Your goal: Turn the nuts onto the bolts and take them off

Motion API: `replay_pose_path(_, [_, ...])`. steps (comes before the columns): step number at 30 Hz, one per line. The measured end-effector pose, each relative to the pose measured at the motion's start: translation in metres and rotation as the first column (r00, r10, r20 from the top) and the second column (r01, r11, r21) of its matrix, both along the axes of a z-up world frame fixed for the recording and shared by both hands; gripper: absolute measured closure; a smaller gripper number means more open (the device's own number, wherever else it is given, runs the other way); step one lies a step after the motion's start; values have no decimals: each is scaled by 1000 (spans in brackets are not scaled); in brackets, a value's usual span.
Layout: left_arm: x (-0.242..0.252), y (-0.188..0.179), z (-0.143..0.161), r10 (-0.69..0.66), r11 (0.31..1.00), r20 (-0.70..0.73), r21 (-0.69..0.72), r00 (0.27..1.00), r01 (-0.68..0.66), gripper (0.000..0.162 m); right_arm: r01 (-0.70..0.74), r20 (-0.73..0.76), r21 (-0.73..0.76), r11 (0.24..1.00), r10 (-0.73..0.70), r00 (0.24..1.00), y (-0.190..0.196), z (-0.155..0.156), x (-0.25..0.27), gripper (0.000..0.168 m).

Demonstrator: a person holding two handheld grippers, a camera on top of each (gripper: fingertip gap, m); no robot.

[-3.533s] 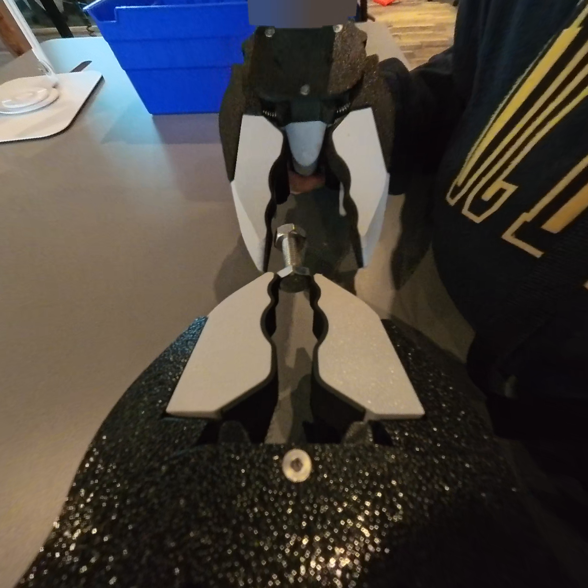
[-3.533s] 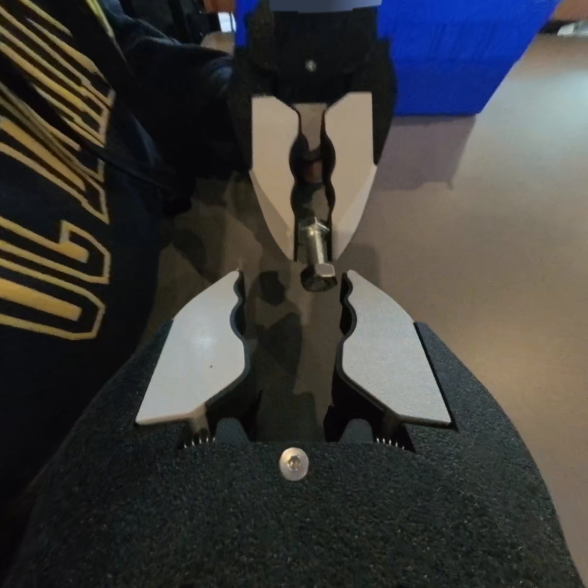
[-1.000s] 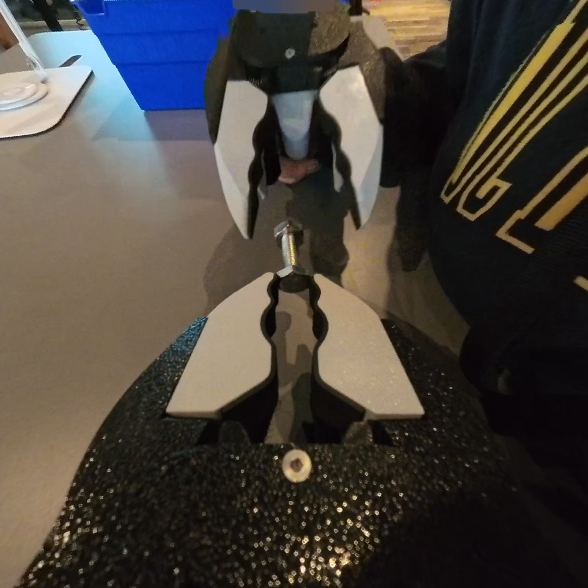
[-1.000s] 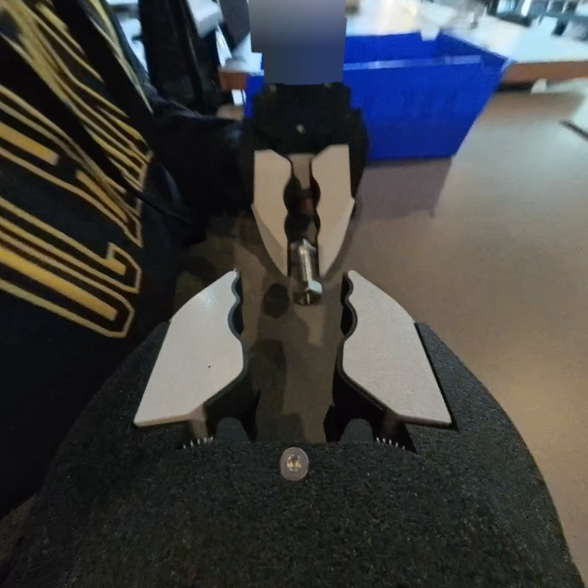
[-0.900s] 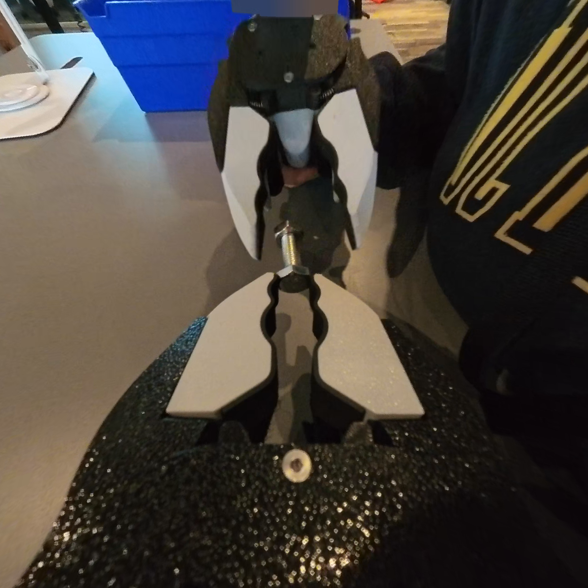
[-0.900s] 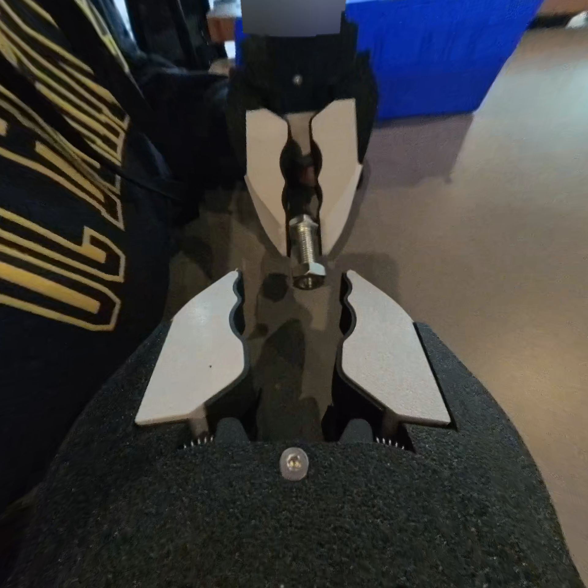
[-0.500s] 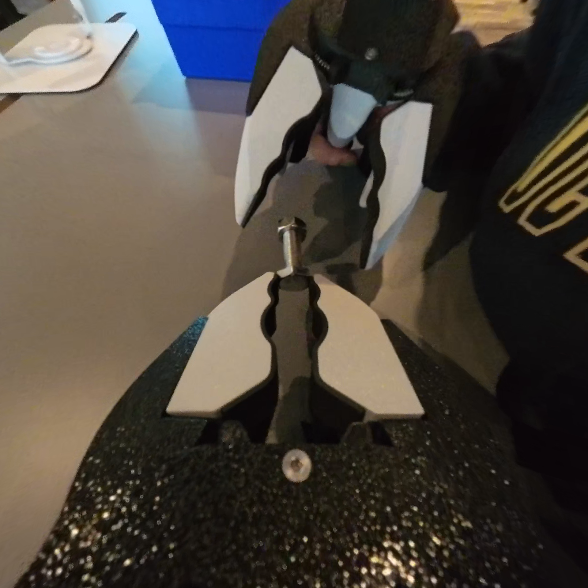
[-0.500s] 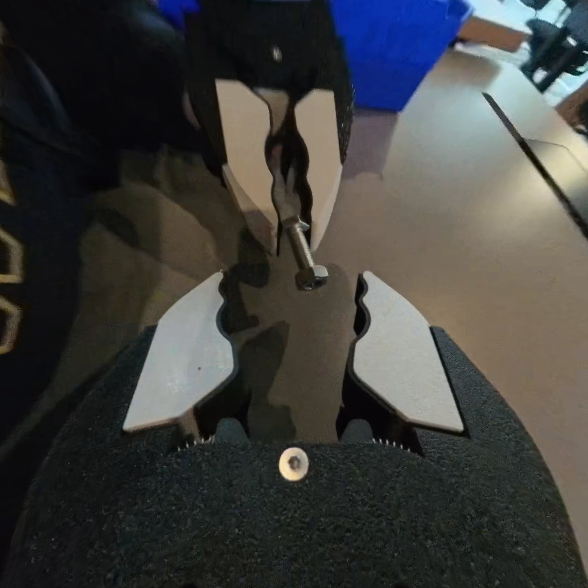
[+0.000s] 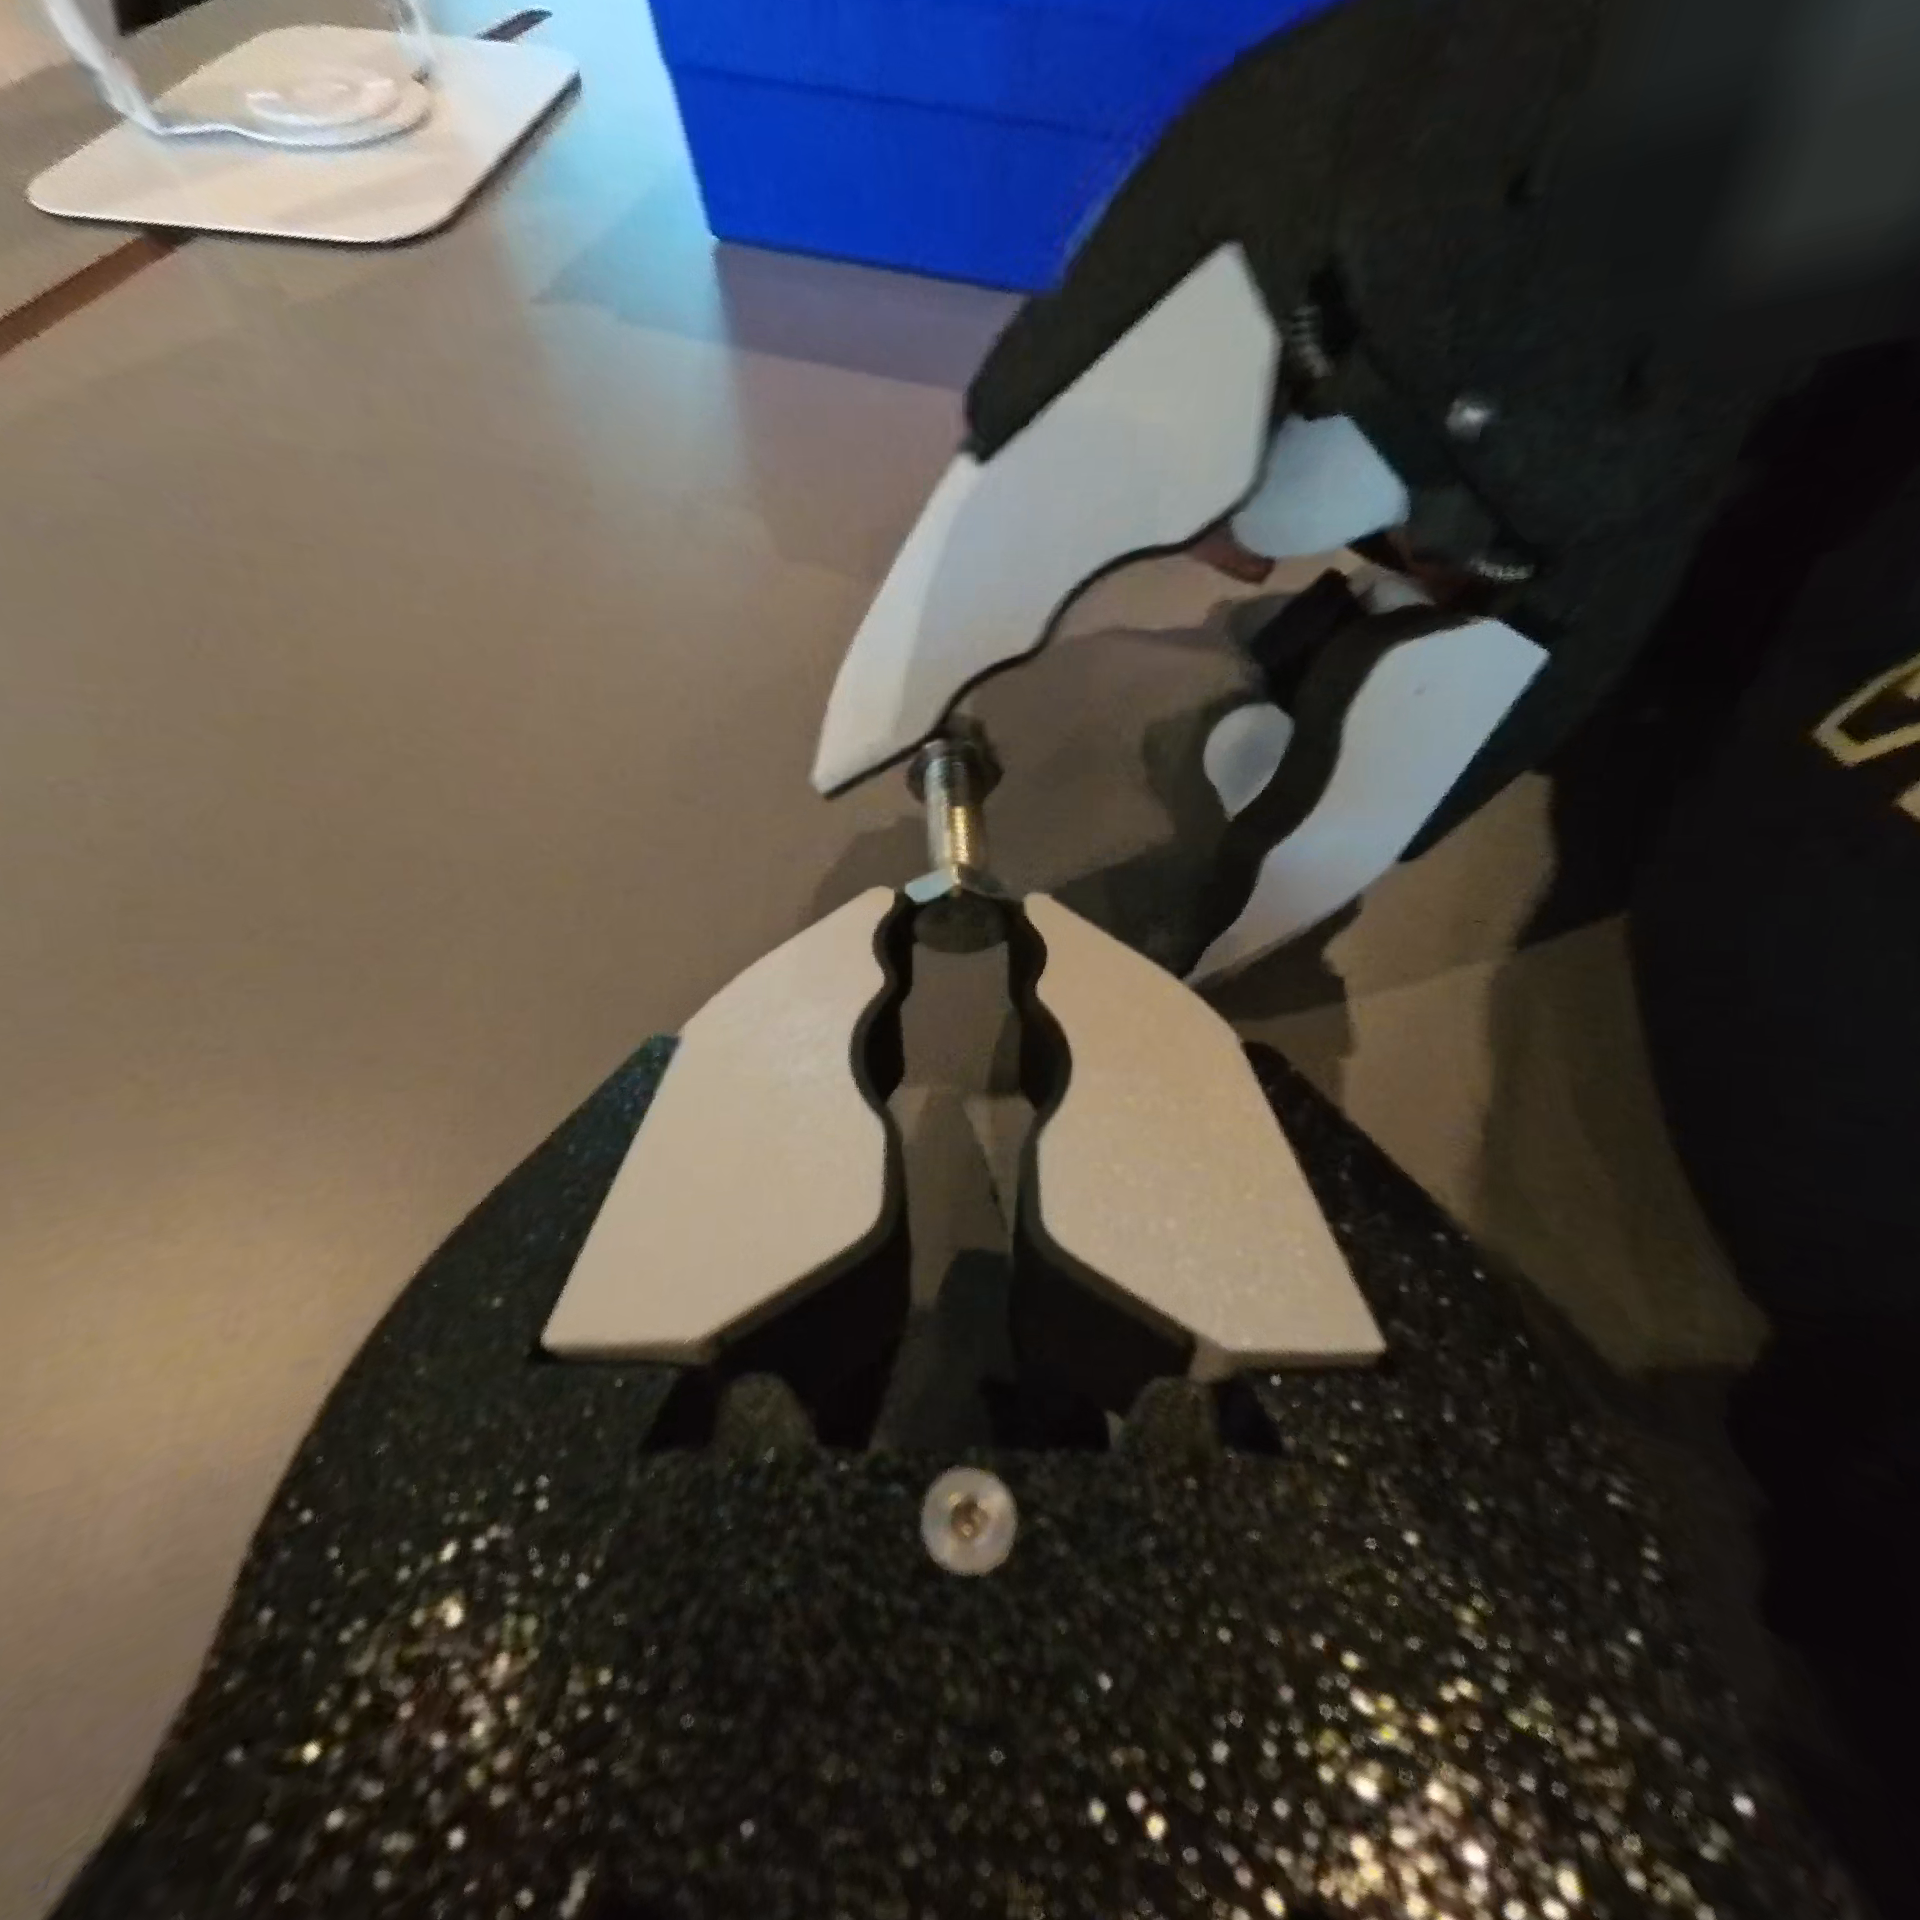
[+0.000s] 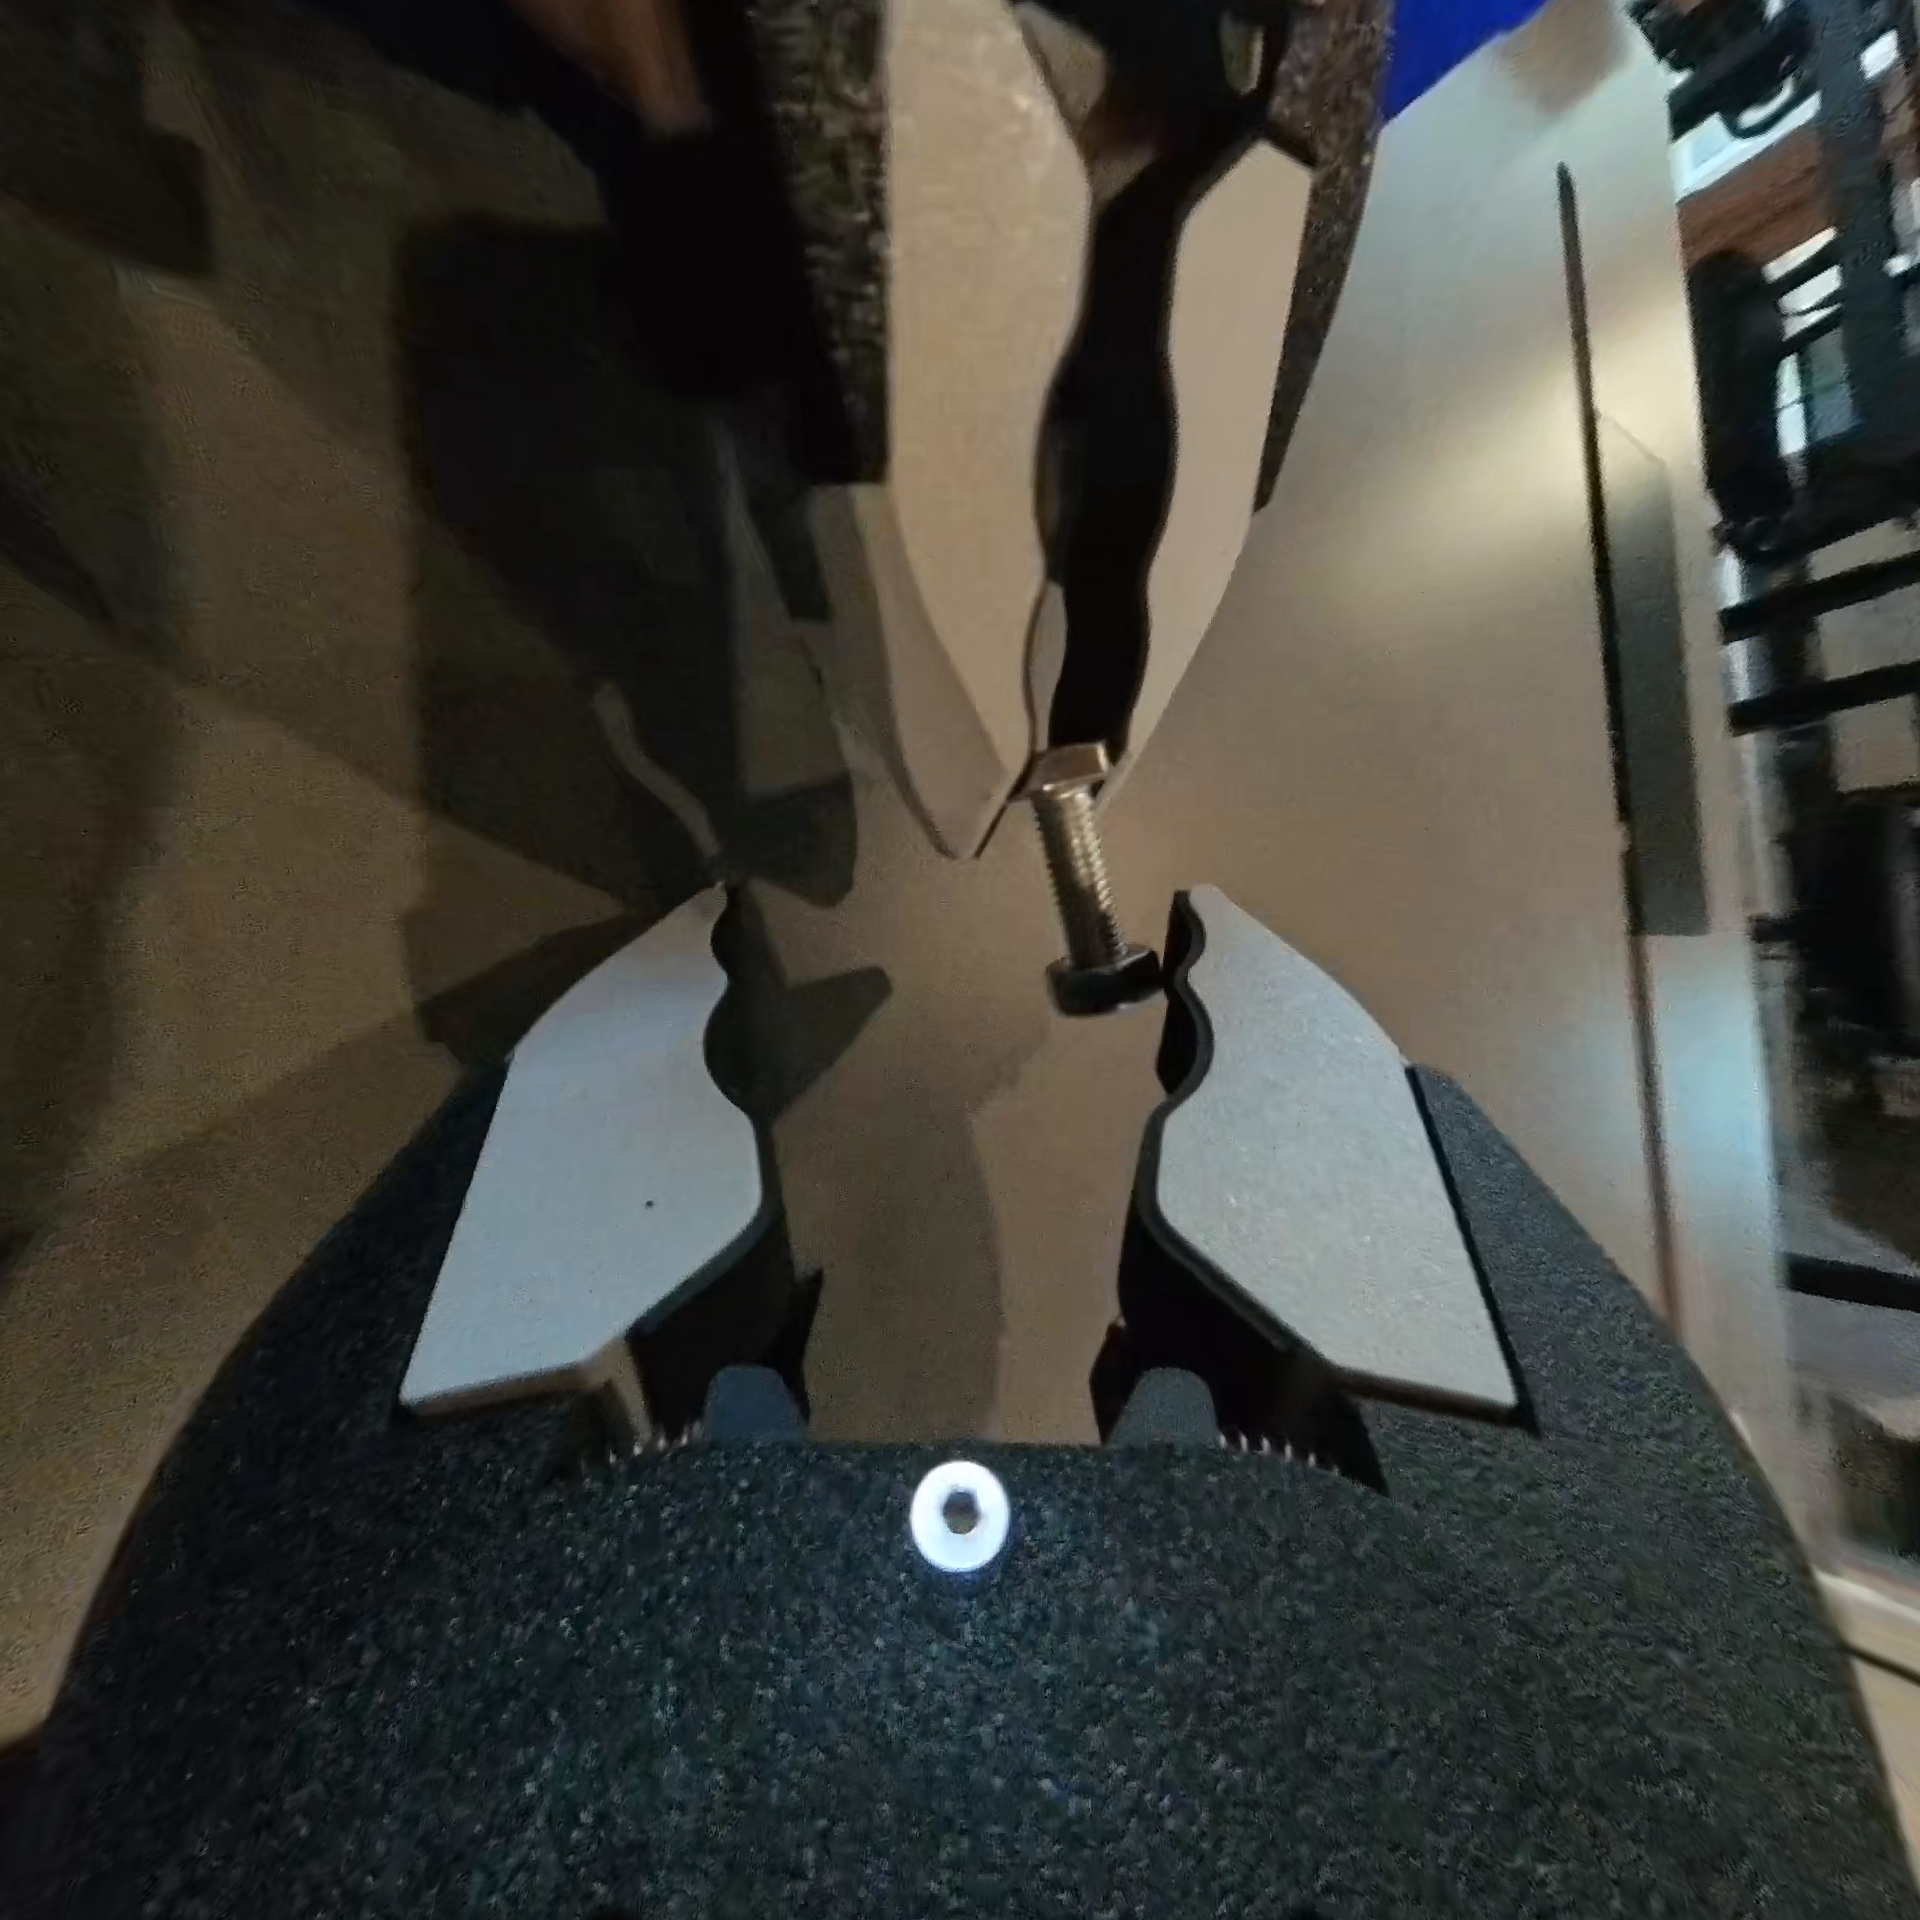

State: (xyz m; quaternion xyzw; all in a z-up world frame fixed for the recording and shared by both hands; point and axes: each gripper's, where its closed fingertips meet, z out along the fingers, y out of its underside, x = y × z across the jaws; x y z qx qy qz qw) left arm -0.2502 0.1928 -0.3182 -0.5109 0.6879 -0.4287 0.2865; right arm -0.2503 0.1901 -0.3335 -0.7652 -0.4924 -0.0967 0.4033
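Beige table [image 9: 364, 727] under left gripper [image 9: 956, 909] pinching bolt [image 9: 951, 826]; right gripper [image 10: 956, 935] spread.

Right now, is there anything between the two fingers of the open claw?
Only the nut on the bolt, close beside one finger of the right claw; the rest is bare table, seen in the right wrist view.
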Motion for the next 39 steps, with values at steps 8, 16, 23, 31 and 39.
replay_pose_path(8, [1,17,10,103,988,39,-115,994,-98,145,8,106,152,988,-25,994,3,24,10,94])
replay_pose_path(16, [2,2,12,46,996,67,-78,997,-41,145,5,160,47,999,-13,987,5,8,5,87])
replay_pose_path(23, [0,14,17,95,985,84,-149,992,-81,145,35,109,110,993,-47,993,-3,32,11,94])
replay_pose_path(31, [0,9,15,68,994,81,-93,994,-60,145,26,178,40,999,-33,983,-2,13,4,87])
replay_pose_path(39, [-1,17,8,106,992,40,-79,994,-103,145,75,135,12,997,-76,988,2,18,8,94])
